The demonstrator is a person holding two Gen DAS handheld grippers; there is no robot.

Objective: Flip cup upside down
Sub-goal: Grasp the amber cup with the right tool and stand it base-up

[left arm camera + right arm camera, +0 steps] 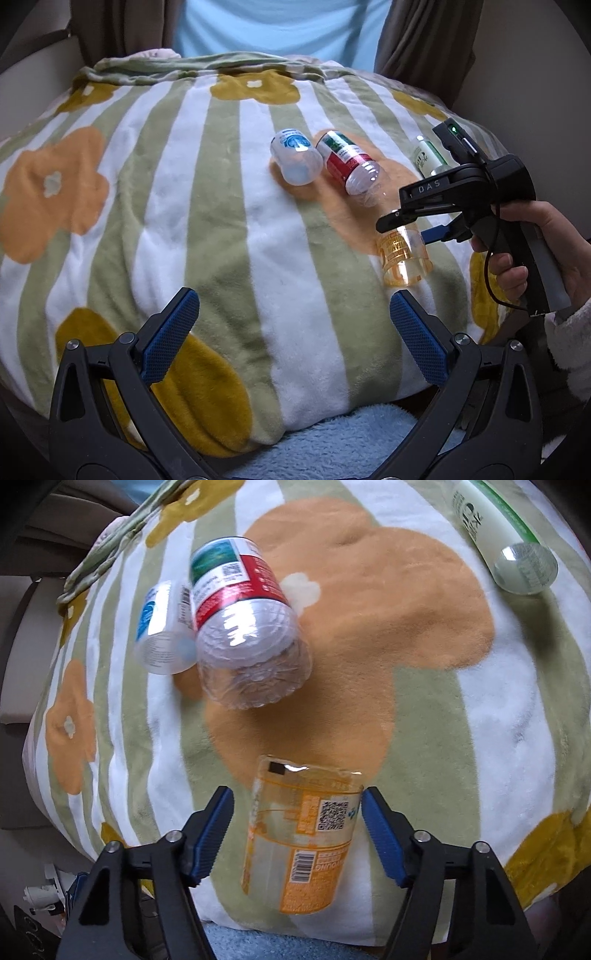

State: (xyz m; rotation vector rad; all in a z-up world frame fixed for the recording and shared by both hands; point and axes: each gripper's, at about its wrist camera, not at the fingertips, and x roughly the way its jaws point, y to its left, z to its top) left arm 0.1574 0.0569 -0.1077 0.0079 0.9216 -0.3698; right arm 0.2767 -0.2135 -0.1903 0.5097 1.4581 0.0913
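Observation:
A clear plastic cup with an orange printed label [301, 834] lies tilted on the striped flower blanket [424, 709]. My right gripper [299, 808] is open and straddles it. The right pad [380, 834] sits at the cup's side, and the left pad [212, 834] stands a little apart from it. In the left wrist view the same cup [404, 258] lies just under the right gripper [410, 229], which a hand [517, 258] holds. My left gripper [293, 325] is open over the blanket's near part with nothing between its fingers.
A red-and-green labelled clear bottle [247, 627] and a blue-labelled white cup [162, 627] lie together beyond the orange cup. A green-and-white bottle [506, 535] lies at the far right. A person in a light blue top [280, 26] sits behind the blanket. A blue towel [332, 443] lies at the front edge.

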